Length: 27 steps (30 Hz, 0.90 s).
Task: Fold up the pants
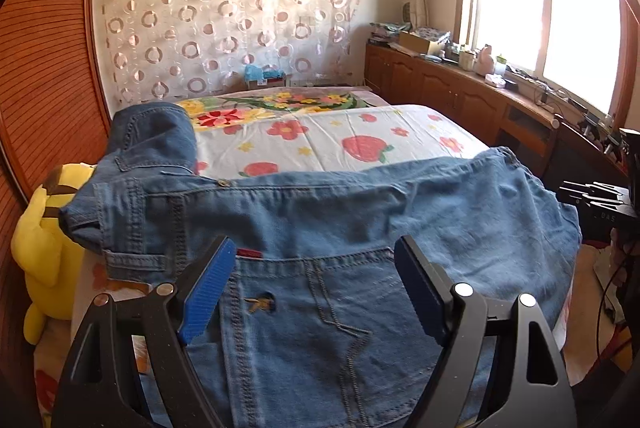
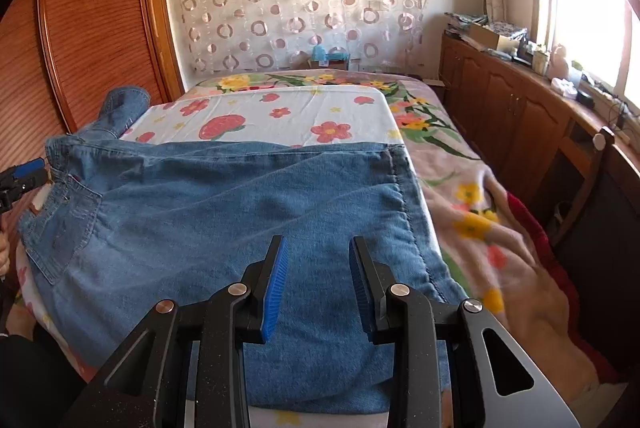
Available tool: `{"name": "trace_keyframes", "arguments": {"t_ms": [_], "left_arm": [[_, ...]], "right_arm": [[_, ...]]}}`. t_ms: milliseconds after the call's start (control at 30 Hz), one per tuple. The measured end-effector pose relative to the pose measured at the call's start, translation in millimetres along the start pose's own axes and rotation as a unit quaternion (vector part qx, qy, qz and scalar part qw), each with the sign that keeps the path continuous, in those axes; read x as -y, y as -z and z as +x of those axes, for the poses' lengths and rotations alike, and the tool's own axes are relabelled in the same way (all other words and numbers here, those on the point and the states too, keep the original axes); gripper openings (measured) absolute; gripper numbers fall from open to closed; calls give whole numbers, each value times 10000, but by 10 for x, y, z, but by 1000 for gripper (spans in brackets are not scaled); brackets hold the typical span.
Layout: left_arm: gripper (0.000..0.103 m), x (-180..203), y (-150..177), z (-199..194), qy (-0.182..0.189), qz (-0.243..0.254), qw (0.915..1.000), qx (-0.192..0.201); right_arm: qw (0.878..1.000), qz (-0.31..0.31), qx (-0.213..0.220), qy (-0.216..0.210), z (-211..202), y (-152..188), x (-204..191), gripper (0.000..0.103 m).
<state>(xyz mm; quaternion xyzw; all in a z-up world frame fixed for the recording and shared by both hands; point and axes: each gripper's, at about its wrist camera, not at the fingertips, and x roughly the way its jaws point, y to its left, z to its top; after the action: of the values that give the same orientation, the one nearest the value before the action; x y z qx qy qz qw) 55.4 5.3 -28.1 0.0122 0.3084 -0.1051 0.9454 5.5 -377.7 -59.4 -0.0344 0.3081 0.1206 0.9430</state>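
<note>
Jeans [image 1: 320,220] lie folded across the bed [image 1: 360,136]; we hold the left tongs [image 1: 316,292] wide and the right tongs [image 2: 318,284] partly open, both empty. Careless grabbing may catch 1 layer only and undo the fold.

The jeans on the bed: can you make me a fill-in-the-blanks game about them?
1. The jeans are the colour ____.
2. The toy beside the bed is ____.
3. The sheet under the jeans shows flowers and ____.
4. The left gripper hovers over the jeans' back ____.

Answers: blue; yellow; strawberries; pocket
</note>
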Motion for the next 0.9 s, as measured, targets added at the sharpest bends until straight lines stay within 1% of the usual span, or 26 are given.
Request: {"name": "trace_keyframes", "arguments": {"t_ms": [100, 400, 633, 733, 900], "left_arm": [[82, 76, 27, 22, 84, 9, 10000, -48], [82, 202, 132, 171, 324, 67, 9990, -305], [82, 313, 272, 419, 509, 46, 9961, -715], [82, 341, 333, 493, 466, 59, 9954, -833], [84, 365, 382, 538, 405, 105, 9953, -873]], "right_arm": [[10000, -26, -8, 63, -49, 11, 23, 44], [9996, 147, -23, 240, -164, 113, 68, 46], [9986, 327, -77, 412, -226, 193, 223, 50], [9980, 424, -115, 445, -243, 220, 271, 52], [9970, 585, -287, 427, -225, 275, 247, 52]]}}
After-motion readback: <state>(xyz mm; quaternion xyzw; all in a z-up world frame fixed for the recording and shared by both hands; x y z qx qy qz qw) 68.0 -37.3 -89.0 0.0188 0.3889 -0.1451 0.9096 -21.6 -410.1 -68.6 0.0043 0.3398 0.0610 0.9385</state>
